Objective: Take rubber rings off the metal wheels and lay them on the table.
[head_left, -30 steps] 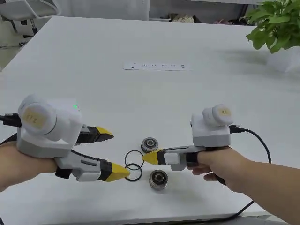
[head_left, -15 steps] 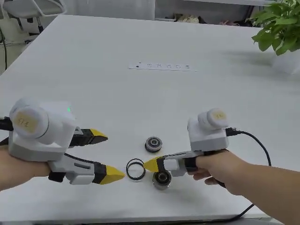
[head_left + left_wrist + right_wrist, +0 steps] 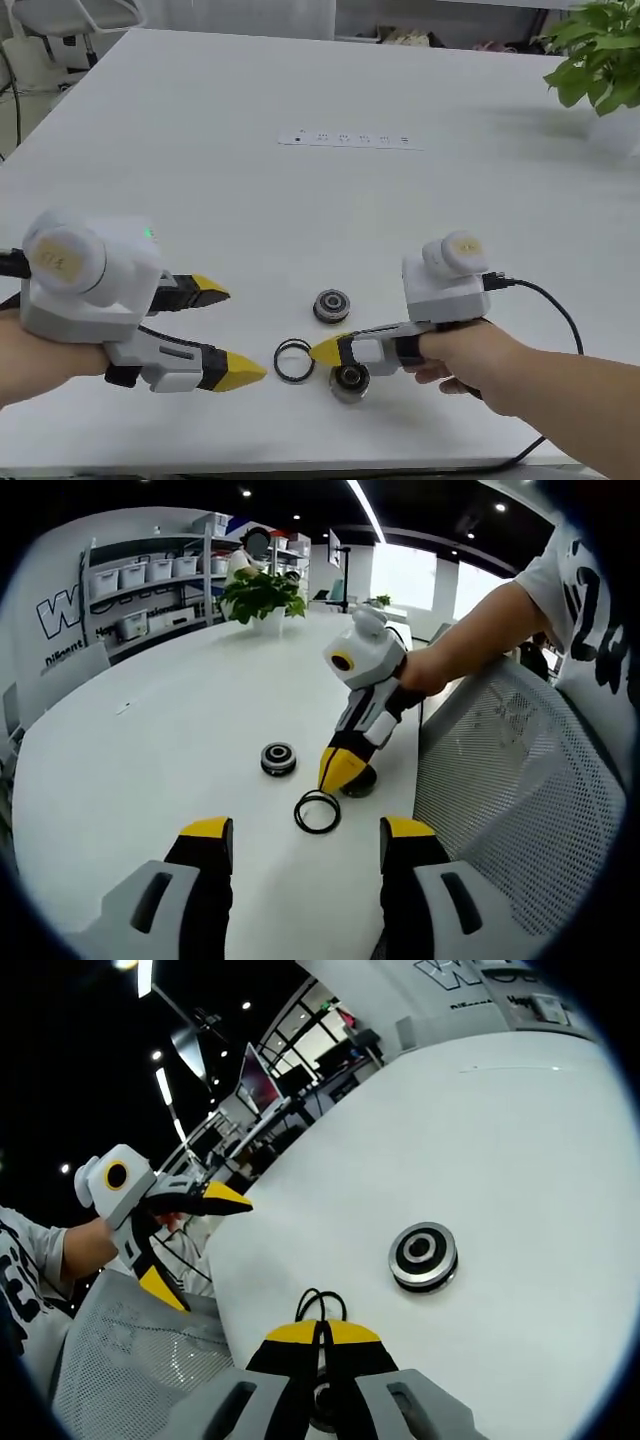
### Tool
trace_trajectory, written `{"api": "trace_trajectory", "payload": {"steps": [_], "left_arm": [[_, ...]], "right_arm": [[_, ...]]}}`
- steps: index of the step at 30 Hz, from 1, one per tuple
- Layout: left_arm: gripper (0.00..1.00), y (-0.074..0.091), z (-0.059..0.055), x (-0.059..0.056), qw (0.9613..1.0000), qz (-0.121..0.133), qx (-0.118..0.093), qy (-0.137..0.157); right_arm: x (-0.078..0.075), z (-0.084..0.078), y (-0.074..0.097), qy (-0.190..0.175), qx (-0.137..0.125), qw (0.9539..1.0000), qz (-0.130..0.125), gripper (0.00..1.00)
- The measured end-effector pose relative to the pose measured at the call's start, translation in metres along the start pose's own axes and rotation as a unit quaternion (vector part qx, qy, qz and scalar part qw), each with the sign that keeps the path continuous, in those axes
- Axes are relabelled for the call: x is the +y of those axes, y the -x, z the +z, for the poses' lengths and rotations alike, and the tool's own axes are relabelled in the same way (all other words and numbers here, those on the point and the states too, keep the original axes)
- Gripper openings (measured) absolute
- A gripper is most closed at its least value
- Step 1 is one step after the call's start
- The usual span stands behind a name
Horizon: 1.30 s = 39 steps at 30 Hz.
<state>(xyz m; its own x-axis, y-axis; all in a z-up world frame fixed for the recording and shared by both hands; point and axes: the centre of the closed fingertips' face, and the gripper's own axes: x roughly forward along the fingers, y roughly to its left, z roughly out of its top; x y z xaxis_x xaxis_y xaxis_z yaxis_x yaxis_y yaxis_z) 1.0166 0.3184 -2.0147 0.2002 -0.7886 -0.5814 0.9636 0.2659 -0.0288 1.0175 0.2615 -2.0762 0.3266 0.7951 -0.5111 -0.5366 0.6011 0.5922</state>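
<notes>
Near the front edge of the plain white counter (image 3: 200,150), between the two grippers: a pair of thin black rubber rings (image 3: 293,360), flat and overlapping, already off and laid down. Just to their right, a small round metal wheel (image 3: 348,381), tucked under the right gripper (image 3: 320,351). A little farther back, a second round metal wheel (image 3: 331,305) with a dark band, apart from both. Right gripper's yellow-tipped fingers (image 3: 350,1336) pressed together just above the near wheel, nothing clearly between them; no telling whether nipping a ring or not. Left gripper (image 3: 230,332) clear of everything, hovering beside the rings with yellow fingers (image 3: 205,836) spread wide.

Risks, as judged: likely to skate or roll away if pried one-handed, being small, smooth and unbraced on a slick top. Worth bracing with the spread left fingers first. Could snap loose and flick off the near edge if stretched hard and let slip. Could also sweep the laid rings aside with a careless left approach, or snag the black cable (image 3: 566,312) trailing from the right hand.

Smooth, matt, uncluttered top, with a white power strip (image 3: 345,140) at mid-counter and a leafy green potted plant (image 3: 598,60) at the far right corner. Beyond, a bright open room: shelving (image 3: 150,580) with storage boxes, ceiling strip lights, a grey mesh chair back (image 3: 520,770) close behind the near edge.
</notes>
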Motion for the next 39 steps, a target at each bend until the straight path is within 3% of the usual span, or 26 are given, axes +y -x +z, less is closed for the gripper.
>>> {"api": "trace_trajectory", "payload": {"steps": [13, 23, 39], "left_arm": [[0.57, -0.003, 0.000, 0.000, 1.0000, -0.004, 0.005, 0.001], [0.56, -0.008, 0.002, 0.005, 1.0000, -0.005, 0.007, 0.002], [0.55, -0.031, 0.018, 0.022, 0.9999, -0.005, 0.009, -0.005]], "right_arm": [[-0.004, 0.002, 0.001, 0.005, -0.005, 1.0000, -0.006, 0.06], [-0.011, 0.014, 0.014, 0.014, -0.028, 0.9994, -0.018, 0.10], [-0.029, 0.028, 0.032, 0.060, -0.045, 0.9958, -0.053, 0.19]]}}
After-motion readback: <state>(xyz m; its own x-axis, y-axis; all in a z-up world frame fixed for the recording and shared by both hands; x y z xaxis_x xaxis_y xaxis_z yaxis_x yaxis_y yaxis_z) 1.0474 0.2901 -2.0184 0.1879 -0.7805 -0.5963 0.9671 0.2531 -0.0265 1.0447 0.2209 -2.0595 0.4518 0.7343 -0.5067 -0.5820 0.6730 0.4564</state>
